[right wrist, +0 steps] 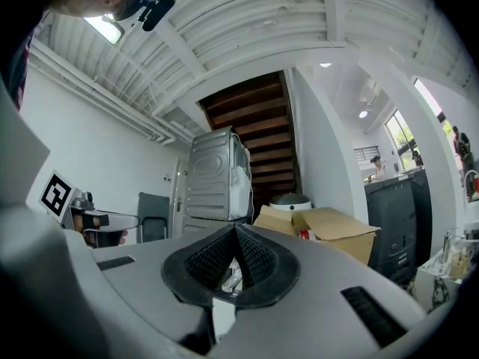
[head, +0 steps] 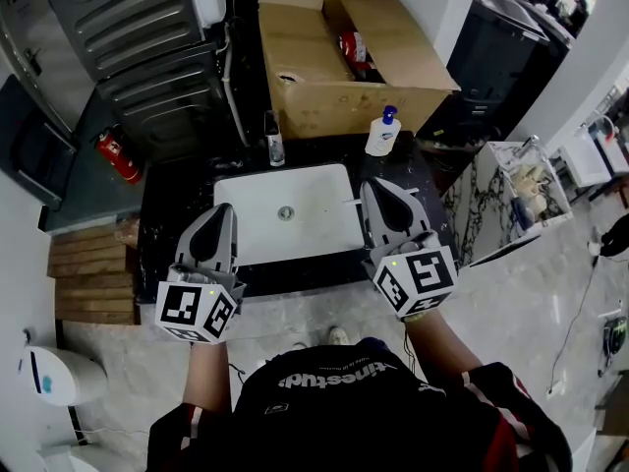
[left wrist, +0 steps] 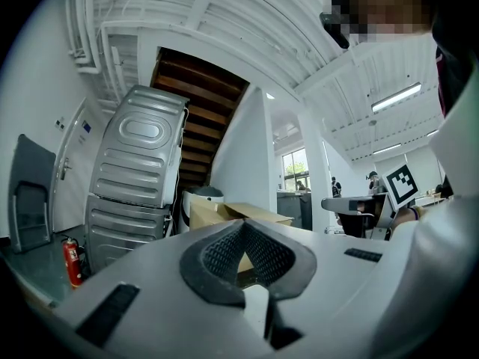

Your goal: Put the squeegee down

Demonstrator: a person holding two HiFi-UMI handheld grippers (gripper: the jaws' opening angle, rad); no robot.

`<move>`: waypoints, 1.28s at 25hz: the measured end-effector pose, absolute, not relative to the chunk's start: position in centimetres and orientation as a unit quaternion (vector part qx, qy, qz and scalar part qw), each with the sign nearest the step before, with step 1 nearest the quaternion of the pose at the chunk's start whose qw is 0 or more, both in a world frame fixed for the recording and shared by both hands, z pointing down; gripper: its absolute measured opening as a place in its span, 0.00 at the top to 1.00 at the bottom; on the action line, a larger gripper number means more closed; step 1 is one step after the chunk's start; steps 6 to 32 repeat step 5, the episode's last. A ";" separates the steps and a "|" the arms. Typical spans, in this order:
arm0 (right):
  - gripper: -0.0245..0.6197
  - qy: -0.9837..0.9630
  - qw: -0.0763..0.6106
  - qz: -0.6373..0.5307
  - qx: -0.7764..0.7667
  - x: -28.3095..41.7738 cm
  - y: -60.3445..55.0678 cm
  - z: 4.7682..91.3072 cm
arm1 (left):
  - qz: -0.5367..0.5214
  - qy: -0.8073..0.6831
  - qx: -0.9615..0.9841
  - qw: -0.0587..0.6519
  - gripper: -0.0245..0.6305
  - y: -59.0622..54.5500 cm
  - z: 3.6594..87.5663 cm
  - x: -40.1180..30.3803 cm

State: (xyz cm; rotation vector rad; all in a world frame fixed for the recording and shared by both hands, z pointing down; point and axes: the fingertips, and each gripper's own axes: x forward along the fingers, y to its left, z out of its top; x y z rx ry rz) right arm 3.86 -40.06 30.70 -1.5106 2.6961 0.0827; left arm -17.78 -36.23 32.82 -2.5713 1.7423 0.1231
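We look from head camera steeply down from above: sink [head: 285,209] mid-frame, cardboard box [head: 344,67] at top, our torso [head: 344,401] along bottom edge. Camera on left gripper [head: 220,209] sits low, faces level, own jaws fill lower frame, near lens. Camera on right gripper [head: 379,185] same. We find box and grey ribbed appliance [head: 147,57] shared by all three views, box just above jaws in both gripper views.

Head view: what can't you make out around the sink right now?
- Sink front corners: head view, covered by the left gripper and right gripper.
- Cardboard box contents: head view, too small; only something red shows.
- Squeegee: not identifiable in any view.
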 end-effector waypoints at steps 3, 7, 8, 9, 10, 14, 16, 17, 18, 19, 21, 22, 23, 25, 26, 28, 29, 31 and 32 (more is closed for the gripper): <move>0.90 0.872 0.024 0.026 -0.488 3.9 -39.9 31.0 | 0.040 0.558 -0.829 0.016 0.94 -36.1 33.0 -17.5; 0.90 0.872 0.023 0.025 -0.488 3.9 -39.8 31.2 | 0.040 0.556 -0.830 0.017 0.94 -36.0 33.2 -17.4; 0.90 0.872 0.023 0.025 -0.488 3.9 -39.8 31.2 | 0.040 0.556 -0.830 0.017 0.94 -36.0 33.2 -17.4; 0.90 0.872 0.023 0.025 -0.488 3.9 -39.8 31.2 | 0.040 0.556 -0.830 0.017 0.94 -36.0 33.2 -17.4; 0.90 0.872 0.023 0.025 -0.488 3.9 -39.8 31.2 | 0.040 0.556 -0.830 0.017 0.94 -36.0 33.2 -17.4; 0.90 0.872 0.023 0.025 -0.488 3.9 -39.8 31.2 | 0.040 0.556 -0.830 0.017 0.94 -36.0 33.2 -17.4; 0.90 0.872 0.023 0.025 -0.488 3.9 -39.8 31.2 | 0.040 0.556 -0.830 0.017 0.94 -36.0 33.2 -17.4; 0.90 0.872 0.023 0.025 -0.488 3.9 -39.8 31.2 | 0.040 0.556 -0.830 0.017 0.94 -36.0 33.2 -17.4; 0.90 0.872 0.023 0.025 -0.488 3.9 -39.8 31.2 | 0.040 0.556 -0.830 0.017 0.94 -36.0 33.2 -17.4; 0.90 0.872 0.023 0.025 -0.488 3.9 -39.8 31.2 | 0.040 0.556 -0.830 0.017 0.94 -36.0 33.2 -17.4; 0.90 0.872 0.023 0.025 -0.488 3.9 -39.8 31.2 | 0.040 0.556 -0.830 0.017 0.94 -36.0 33.2 -17.4; 0.90 0.872 0.023 0.025 -0.488 3.9 -39.8 31.2 | 0.040 0.556 -0.830 0.017 0.94 -36.0 33.2 -17.4; 0.90 0.872 0.023 0.025 -0.488 3.9 -39.8 31.2 | 0.040 0.556 -0.830 0.017 0.94 -36.0 33.2 -17.4; 0.90 0.872 0.023 0.025 -0.488 3.9 -39.8 31.2 | 0.040 0.556 -0.830 0.017 0.94 -36.0 33.2 -17.4; 0.90 0.872 0.023 0.025 -0.488 3.9 -39.8 31.2 | 0.040 0.556 -0.830 0.017 0.94 -36.0 33.2 -17.4; 0.90 0.872 0.023 0.025 -0.488 3.9 -39.8 31.2 | 0.040 0.556 -0.830 0.017 0.94 -36.0 33.2 -17.4; 0.90 0.872 0.023 0.025 -0.488 3.9 -39.8 31.2 | 0.040 0.556 -0.830 0.017 0.94 -36.0 33.2 -17.4; 0.90 0.872 0.023 0.025 -0.488 3.9 -39.8 31.2 | 0.040 0.556 -0.830 0.017 0.94 -36.0 33.2 -17.4; 0.90 0.872 0.023 0.025 -0.488 3.9 -39.8 31.2 | 0.040 0.556 -0.830 0.017 0.94 -36.0 33.2 -17.4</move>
